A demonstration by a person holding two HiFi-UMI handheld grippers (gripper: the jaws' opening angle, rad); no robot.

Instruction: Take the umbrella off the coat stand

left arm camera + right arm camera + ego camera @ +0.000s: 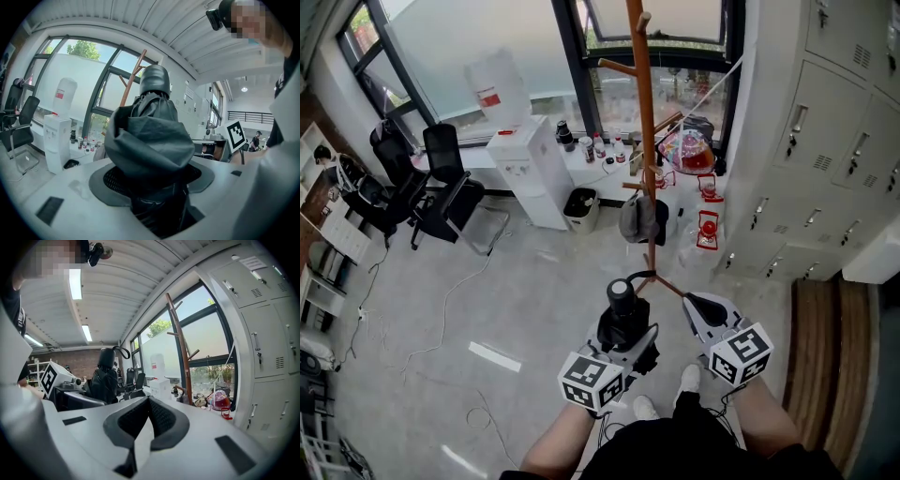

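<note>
A folded black umbrella stands upright in my left gripper, which is shut on its bunched fabric. In the head view its round black handle rises above the left gripper, just in front of the coat stand's feet. The brown wooden coat stand stands ahead, with a grey cap or bag hanging low on it. My right gripper is shut on nothing, to the right of the umbrella. The right gripper is level with the left one. The stand's pole is ahead of it.
A white water dispenser and a small bin stand left of the stand by the window. Black office chairs are further left. Grey lockers line the right side. Red items and cables lie on the floor.
</note>
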